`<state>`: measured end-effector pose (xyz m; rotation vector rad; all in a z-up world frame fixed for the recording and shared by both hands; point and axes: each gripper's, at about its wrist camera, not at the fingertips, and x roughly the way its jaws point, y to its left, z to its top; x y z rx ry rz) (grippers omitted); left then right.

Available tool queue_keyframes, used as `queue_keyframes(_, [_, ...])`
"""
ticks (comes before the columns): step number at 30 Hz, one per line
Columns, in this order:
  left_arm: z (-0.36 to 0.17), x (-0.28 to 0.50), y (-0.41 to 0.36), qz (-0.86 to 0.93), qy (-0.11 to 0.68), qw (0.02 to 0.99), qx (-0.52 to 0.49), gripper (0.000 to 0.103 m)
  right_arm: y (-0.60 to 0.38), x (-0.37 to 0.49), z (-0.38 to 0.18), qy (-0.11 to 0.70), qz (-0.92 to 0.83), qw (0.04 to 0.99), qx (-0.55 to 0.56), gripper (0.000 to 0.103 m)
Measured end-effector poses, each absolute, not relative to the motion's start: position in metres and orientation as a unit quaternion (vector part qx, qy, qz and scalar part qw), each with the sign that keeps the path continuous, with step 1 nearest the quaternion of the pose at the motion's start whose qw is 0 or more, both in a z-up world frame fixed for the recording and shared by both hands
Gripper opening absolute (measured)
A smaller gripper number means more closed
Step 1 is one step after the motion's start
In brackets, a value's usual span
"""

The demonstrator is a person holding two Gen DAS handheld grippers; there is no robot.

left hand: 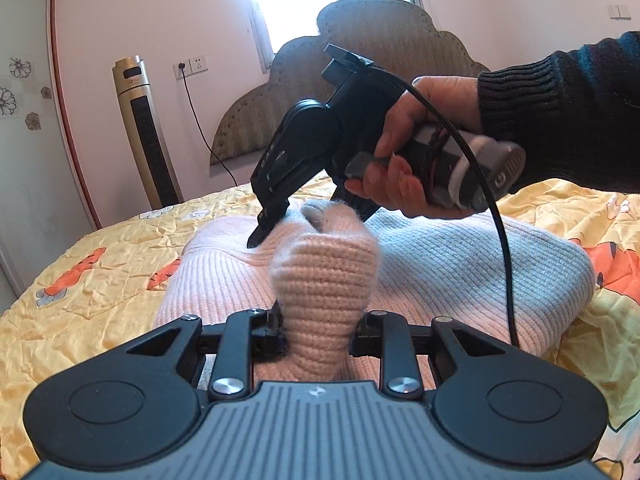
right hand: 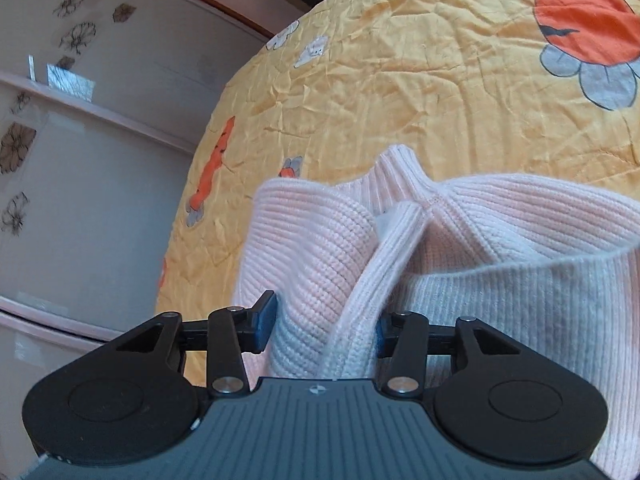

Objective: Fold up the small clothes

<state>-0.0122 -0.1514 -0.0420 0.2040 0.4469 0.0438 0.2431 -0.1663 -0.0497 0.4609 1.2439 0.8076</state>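
The pink sweater [left hand: 224, 280] lay half-bundled on the bed [left hand: 80, 320], over the yellow sheet, and both claws were in the knit. The left claw [left hand: 320, 330] was clamped on a thick roll of it, pulled up off the pile, likely to anchor one end while the other was worked. In the left view the right claw [left hand: 280, 228] pointed down into the wool farther back, a hand [left hand: 416, 152] gripping its handle. From its own camera the right claw [right hand: 326, 320] had folded knit between its fingers [right hand: 266, 314], the near pad against the cloth; whether it truly pinched I couldn't tell. Holding two ends apart, I'd say, to spread a fold.
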Motion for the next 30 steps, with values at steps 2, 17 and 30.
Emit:
queue_keyframes(2, [-0.040, -0.012, -0.151, 0.020, 0.222, 0.970, 0.100, 0.026, -0.158, 0.236, -0.049, 0.550, 0.372, 0.727, 0.173, 0.033])
queue_keyframes(17, [-0.012, 0.005, -0.180, -0.050, 0.261, 0.964, 0.018, 0.026, -0.209, 0.221, 0.026, 0.460, 0.415, 0.777, 0.108, 0.024])
queue_keyframes(30, [-0.032, 0.012, -0.199, -0.039, 0.296, 0.953, 0.045, 0.027, -0.261, 0.218, -0.055, 0.506, 0.349, 0.766, 0.186, 0.023])
